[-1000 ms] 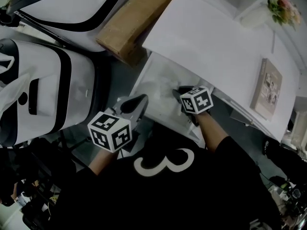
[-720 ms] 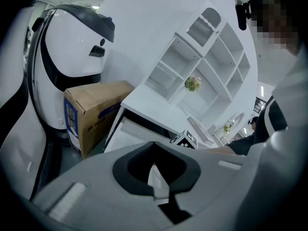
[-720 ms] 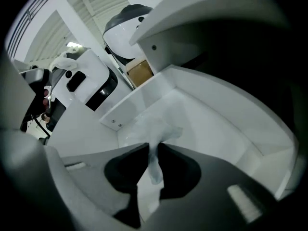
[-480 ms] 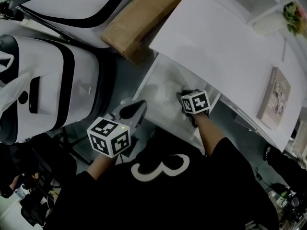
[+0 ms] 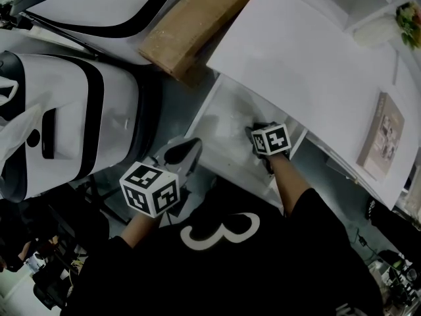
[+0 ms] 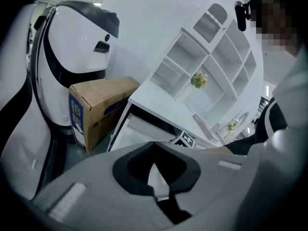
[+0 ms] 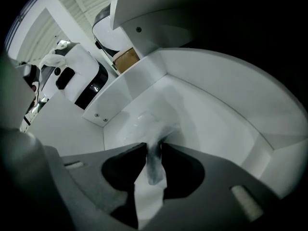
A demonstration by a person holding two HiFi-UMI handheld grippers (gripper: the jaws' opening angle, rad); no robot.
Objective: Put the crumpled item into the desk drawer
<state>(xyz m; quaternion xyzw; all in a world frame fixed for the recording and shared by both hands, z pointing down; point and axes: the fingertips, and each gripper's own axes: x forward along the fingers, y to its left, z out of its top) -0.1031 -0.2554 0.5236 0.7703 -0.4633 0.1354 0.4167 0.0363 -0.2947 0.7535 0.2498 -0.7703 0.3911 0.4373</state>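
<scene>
The desk drawer (image 5: 220, 114) stands pulled out under the white desk top (image 5: 309, 64). My right gripper (image 5: 255, 130) reaches into it. In the right gripper view the crumpled item (image 7: 144, 124), a pale thin wad, lies partly on the drawer floor (image 7: 216, 105). Its other end sits between the tips of the right gripper (image 7: 154, 150). Those jaws are opening, and the pads still touch the wad. My left gripper (image 5: 184, 149) hangs outside the drawer's front left corner. In its own view the left gripper (image 6: 154, 146) is shut and holds nothing.
A cardboard box (image 5: 191, 25) stands on the floor left of the desk. Large white-and-black moulded shells (image 5: 66, 124) fill the left side. A book (image 5: 385, 137) and flowers (image 5: 411, 15) lie on the desk, and a white shelf unit (image 6: 211, 66) stands behind it.
The right gripper has stayed low inside the drawer with the wad at its tips. The left gripper has barely moved. The head view has shifted slightly.
</scene>
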